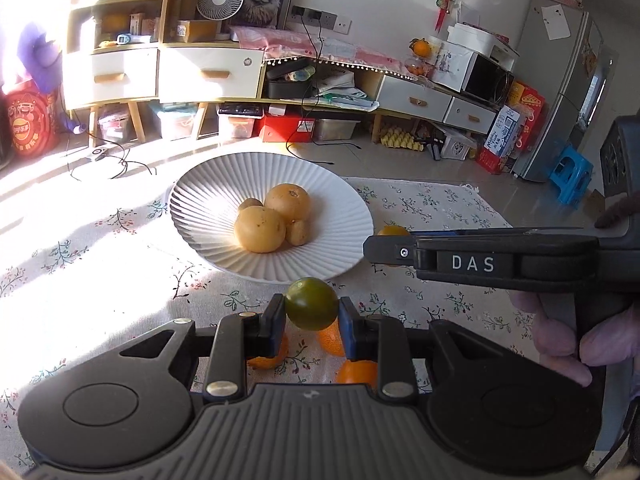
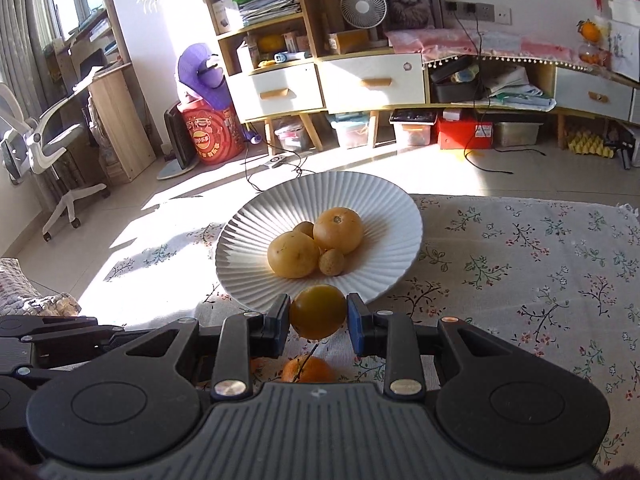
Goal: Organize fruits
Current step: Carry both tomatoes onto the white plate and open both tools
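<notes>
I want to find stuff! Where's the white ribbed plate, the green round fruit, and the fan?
White ribbed plate (image 1: 200,196), left wrist view, bare rim.
Green round fruit (image 1: 311,303), left wrist view, middle.
White round fan (image 2: 363,7), right wrist view, grille.

Both claws (image 1: 312,316) (image 2: 318,318) clamped, angled downward

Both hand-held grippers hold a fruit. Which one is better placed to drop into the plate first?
Right, probably. The right hand-held gripper holds its orange fruit at the white plate's near rim; the left hand-held gripper with the green fruit sits slightly further back.
</notes>
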`<action>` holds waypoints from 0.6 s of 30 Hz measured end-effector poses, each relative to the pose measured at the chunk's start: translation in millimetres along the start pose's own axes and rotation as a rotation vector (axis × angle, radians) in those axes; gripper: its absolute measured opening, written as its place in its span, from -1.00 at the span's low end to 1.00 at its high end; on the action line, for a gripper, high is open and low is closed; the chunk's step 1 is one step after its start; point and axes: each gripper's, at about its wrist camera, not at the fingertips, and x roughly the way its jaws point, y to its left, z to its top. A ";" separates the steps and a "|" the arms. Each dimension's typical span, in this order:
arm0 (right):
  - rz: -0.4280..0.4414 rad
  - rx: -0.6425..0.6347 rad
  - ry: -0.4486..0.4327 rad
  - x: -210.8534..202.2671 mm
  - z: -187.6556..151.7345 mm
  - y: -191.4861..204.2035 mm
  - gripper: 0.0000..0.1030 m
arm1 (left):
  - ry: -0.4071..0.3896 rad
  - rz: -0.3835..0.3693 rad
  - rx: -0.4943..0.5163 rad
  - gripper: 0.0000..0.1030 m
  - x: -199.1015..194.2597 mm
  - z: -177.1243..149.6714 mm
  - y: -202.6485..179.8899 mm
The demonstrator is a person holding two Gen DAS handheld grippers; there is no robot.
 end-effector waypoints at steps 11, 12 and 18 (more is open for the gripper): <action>0.000 0.044 0.007 33.4 20.0 -20.4 -0.47 | 0.018 -0.006 -0.014 -0.67 46.5 19.4 4.6; 0.003 0.046 0.009 36.1 21.0 -20.8 -0.47 | 0.021 -0.006 -0.017 -0.67 49.5 19.9 5.7; -0.007 0.026 0.033 52.0 22.7 -20.5 -0.47 | 0.049 -0.012 -0.030 -0.67 65.0 23.1 10.5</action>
